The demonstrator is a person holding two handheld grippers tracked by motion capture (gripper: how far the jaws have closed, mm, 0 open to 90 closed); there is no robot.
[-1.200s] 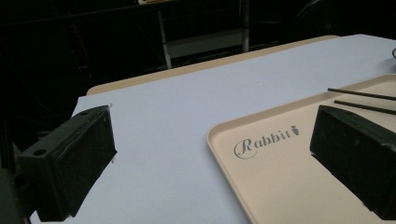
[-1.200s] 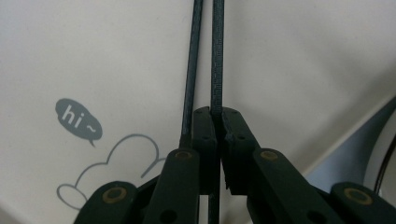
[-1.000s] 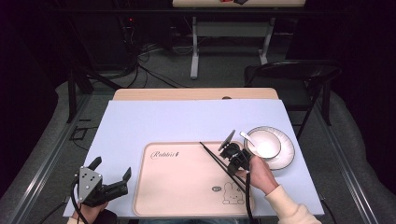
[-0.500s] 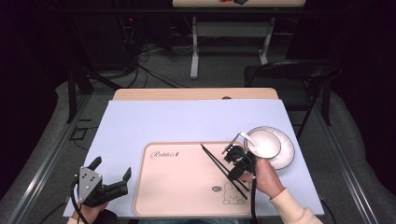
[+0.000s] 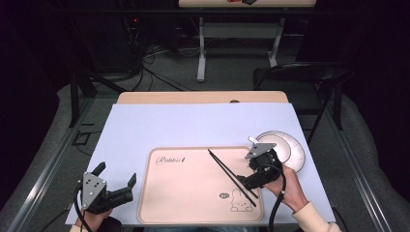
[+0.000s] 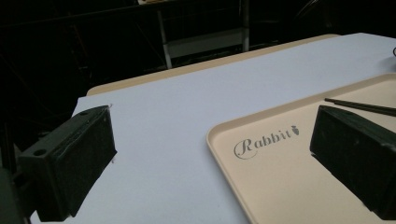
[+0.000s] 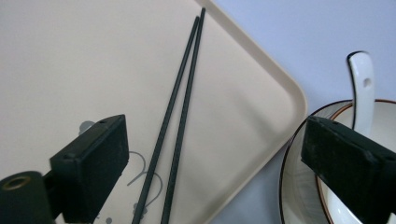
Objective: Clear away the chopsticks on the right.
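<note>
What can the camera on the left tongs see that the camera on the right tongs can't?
Left gripper view alone: the word Rabbit printed on the tray, the wide blue table cover, and a far table's legs in the dark.

Right gripper view alone: a white spoon resting in a bowl beside the tray, and part of a bunny drawing.

Both: the beige tray with the black chopsticks lying on it, seen between each camera's own open black jaws.

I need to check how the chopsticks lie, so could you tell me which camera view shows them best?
The right gripper view: the black chopsticks lie side by side, close up, on the beige tray. The high view shows the whole pair, small. The left gripper view catches the tips.
</note>
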